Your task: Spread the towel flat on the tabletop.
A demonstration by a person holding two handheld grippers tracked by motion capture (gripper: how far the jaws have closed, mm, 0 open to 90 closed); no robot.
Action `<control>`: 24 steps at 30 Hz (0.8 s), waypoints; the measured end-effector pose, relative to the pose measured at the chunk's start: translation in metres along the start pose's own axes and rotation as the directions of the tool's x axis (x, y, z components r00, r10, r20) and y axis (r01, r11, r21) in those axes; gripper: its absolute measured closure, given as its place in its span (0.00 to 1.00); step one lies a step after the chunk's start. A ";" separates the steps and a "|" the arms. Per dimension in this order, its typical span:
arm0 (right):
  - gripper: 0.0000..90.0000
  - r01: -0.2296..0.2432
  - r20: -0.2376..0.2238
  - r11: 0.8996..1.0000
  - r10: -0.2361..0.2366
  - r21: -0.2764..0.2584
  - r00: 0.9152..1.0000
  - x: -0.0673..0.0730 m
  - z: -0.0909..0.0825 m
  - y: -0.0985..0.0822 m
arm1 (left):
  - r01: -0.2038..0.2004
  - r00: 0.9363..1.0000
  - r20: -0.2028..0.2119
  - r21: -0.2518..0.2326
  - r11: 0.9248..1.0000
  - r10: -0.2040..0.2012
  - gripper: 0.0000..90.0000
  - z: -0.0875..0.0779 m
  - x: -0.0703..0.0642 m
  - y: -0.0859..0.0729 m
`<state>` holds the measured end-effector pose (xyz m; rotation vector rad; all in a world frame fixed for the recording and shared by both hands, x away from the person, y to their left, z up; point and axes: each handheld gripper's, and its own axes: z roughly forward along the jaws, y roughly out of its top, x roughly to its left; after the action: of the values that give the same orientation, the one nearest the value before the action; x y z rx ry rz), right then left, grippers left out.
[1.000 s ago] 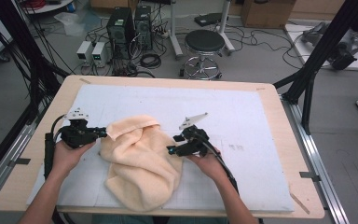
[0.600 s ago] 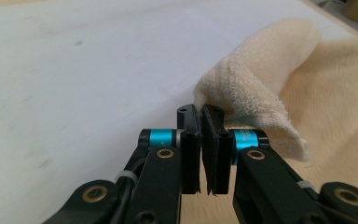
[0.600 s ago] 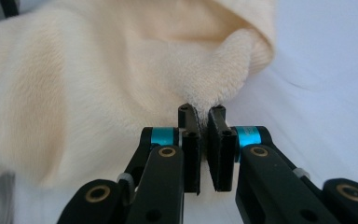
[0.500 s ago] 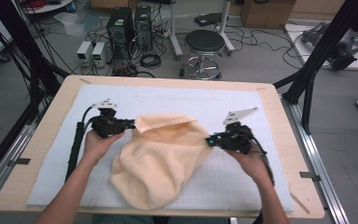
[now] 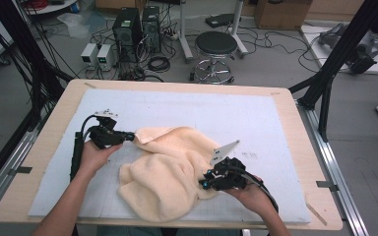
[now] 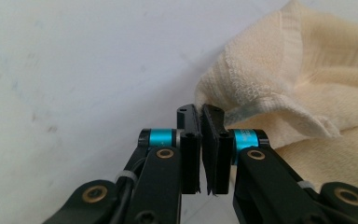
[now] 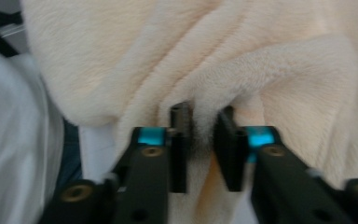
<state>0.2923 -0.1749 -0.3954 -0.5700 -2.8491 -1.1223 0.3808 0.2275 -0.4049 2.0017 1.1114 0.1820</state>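
Now, notes view by view:

High view: we see the towel (image 5: 170, 172) bunched on the white mat (image 5: 202, 113), toward the near edge. Left gripper (image 5: 128, 136) sits at the towel's far-left corner; right gripper (image 5: 205, 184) is at its near-right side.

Left gripper view: jaws nearly together, clamped on the towel (image 6: 279, 84) hem at its corner. Only a thin edge sits between the pads.

Right gripper view: blurred. The jaws have just been opening; a fold of towel (image 7: 205, 70) stands between them with a gap, and we cannot tell if the pads (image 7: 182, 140) press it. We call it loose.

Risk 1: we judge the left hold shallow; a hard pull could slip the hem out.

Risk 2: closing the right jaws on a thick fold may catch two layers, so the towel would not spread flat.

Risk 3: the towel lies close to the near edge, so dragging toward us could pull it off the mat.
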 end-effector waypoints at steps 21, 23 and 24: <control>0.53 -0.162 0.342 0.983 0.180 -0.082 0.922 -0.104 0.018 -0.012 | 0.006 1.000 -0.003 -0.060 0.998 -0.006 0.62 0.010 0.014 -0.011; 0.54 -0.174 0.340 0.981 0.191 -0.082 0.921 -0.108 0.021 -0.013 | 0.017 1.000 0.028 -0.066 0.998 -0.015 0.51 0.014 0.014 -0.012; 0.55 -0.181 0.334 0.979 0.201 -0.089 0.921 -0.109 0.020 -0.014 | 0.021 0.998 0.054 -0.066 0.998 -0.017 0.48 0.015 0.015 -0.012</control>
<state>0.3914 -0.2069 -0.4366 -1.1247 -2.9553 -1.1741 0.3890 0.2330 -0.4273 1.9258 1.0766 0.1521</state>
